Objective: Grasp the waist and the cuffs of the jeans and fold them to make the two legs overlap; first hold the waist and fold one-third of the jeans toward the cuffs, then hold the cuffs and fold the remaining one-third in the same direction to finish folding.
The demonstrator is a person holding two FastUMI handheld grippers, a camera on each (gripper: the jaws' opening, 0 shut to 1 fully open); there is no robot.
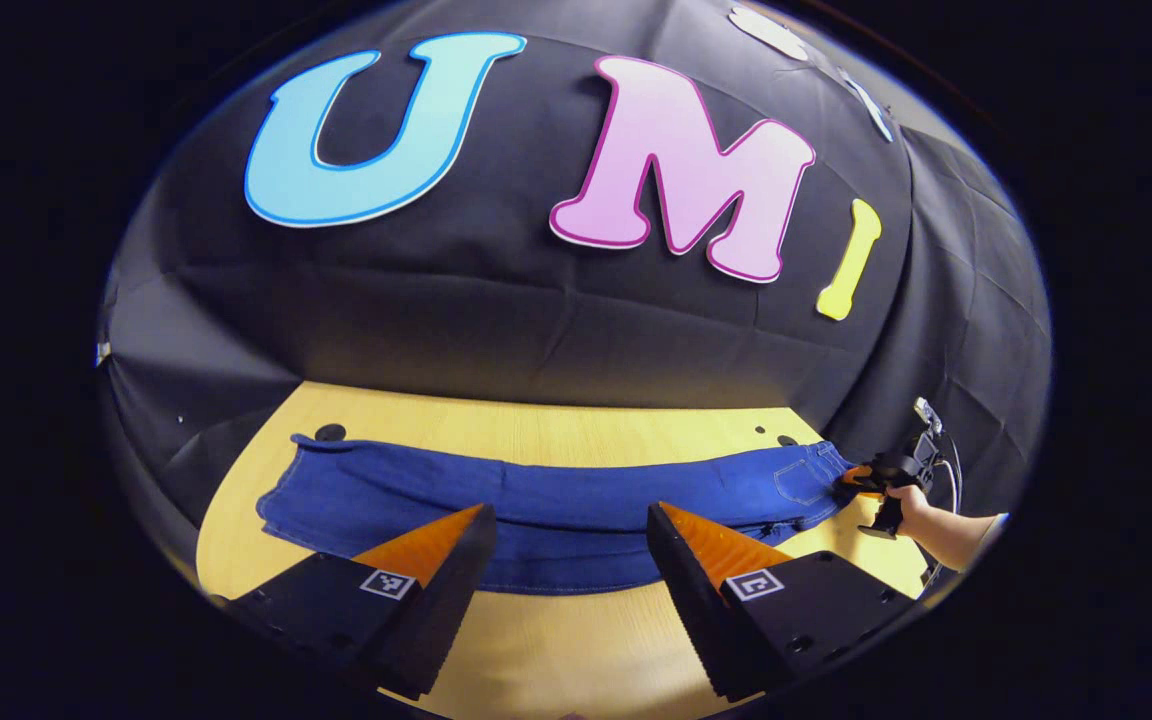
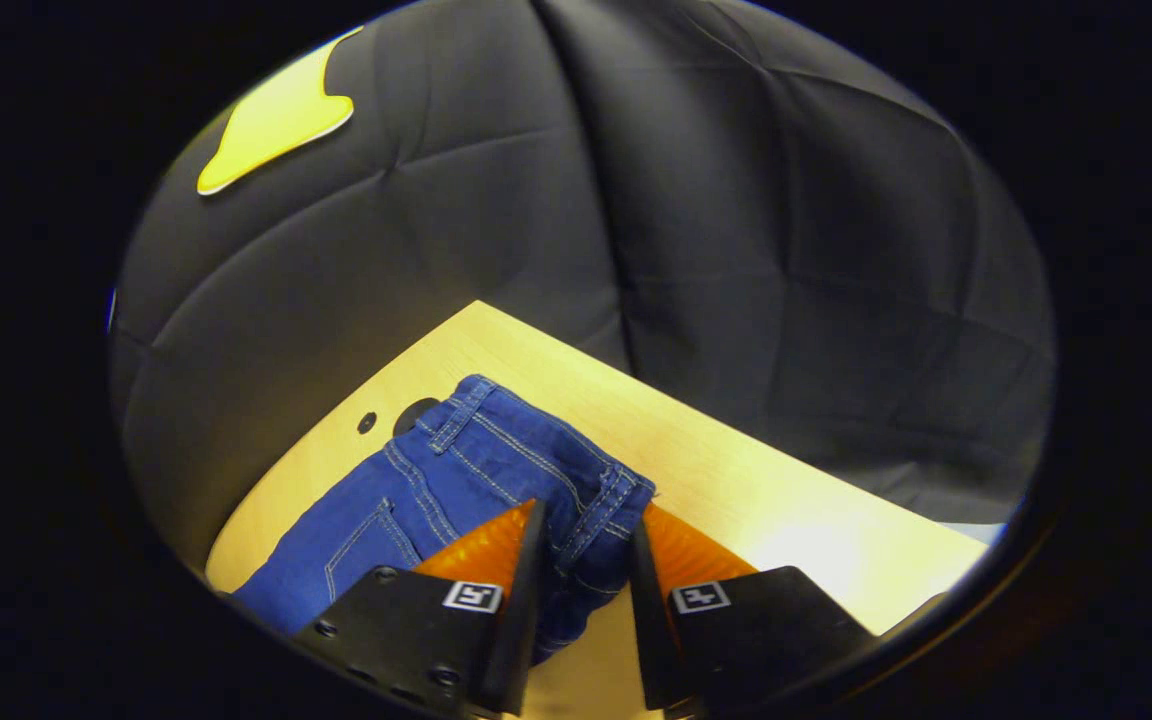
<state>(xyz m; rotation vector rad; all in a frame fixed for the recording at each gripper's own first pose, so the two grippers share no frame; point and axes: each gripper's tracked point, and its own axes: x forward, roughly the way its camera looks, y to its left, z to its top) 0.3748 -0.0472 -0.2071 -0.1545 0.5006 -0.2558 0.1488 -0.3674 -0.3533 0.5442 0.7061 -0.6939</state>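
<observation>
Jeans (image 1: 546,500) lie flat along the wooden table (image 1: 556,640), stretched crosswise in the left gripper view: cuffs toward the left end, waist toward the right end. The two legs look laid one over the other, forming a single long blue band. A back pocket with pale stitching shows near the waist end.

Left gripper (image 1: 568,530): held above the near edge of the table, roughly opposite the middle of the jeans. Fingers spread wide apart, nothing between them. Tips appear over the near hem of the fabric; whether they touch it I cannot tell.

Right gripper (image 2: 584,545): at the waist end of the jeans (image 2: 456,490). Fingers drawn close together with a narrow gap, and the waistband corner sits in that gap, denim bunched between the two inner faces. Both fingers look pressed against the cloth. From the left gripper view the same tool (image 1: 881,480) shows far off at the right end of the jeans, a hand (image 1: 921,505) around its grip, forearm reaching in from the right.

In the right gripper view the waistband, belt loop and seams are plain; the fabric runs away down-left toward the legs. A dark round hole (image 2: 414,415) in the tabletop lies just beyond the waistband, with a smaller one beside it. Black cloth wall (image 2: 686,250) stands behind the table.
</observation>
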